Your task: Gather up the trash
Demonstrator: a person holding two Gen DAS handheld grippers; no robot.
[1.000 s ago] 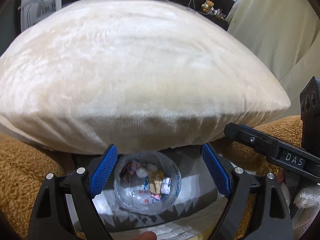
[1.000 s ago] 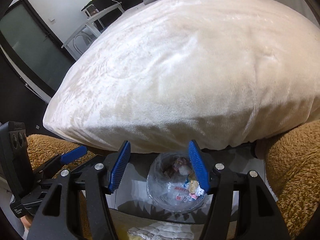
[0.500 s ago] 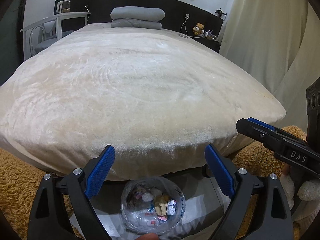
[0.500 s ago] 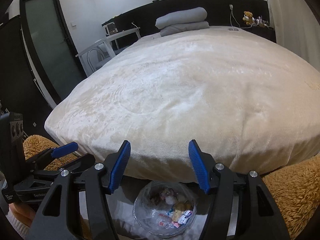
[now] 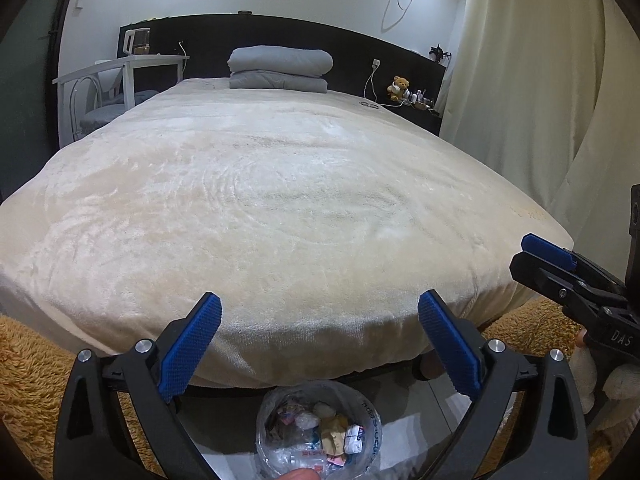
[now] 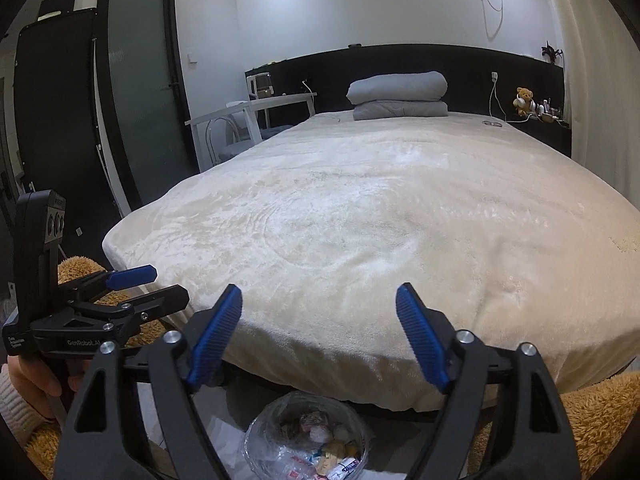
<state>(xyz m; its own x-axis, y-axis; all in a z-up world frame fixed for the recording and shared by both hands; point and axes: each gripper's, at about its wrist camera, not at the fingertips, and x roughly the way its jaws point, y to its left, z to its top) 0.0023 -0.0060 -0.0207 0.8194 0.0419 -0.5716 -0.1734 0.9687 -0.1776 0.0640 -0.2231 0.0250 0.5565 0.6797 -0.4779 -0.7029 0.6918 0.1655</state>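
trash bag (image 5: 318, 436) btm cut off, contents prob wrappers, bed (image 5: 280, 216) behind

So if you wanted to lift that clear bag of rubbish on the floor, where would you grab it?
Probably the open rim of the clear bag, pinched from above. It sits upright and gaping at the foot of the bed, with wrappers loose inside, so gripping the thin upper edge should keep them in; squeezing its soft sides might spill them.
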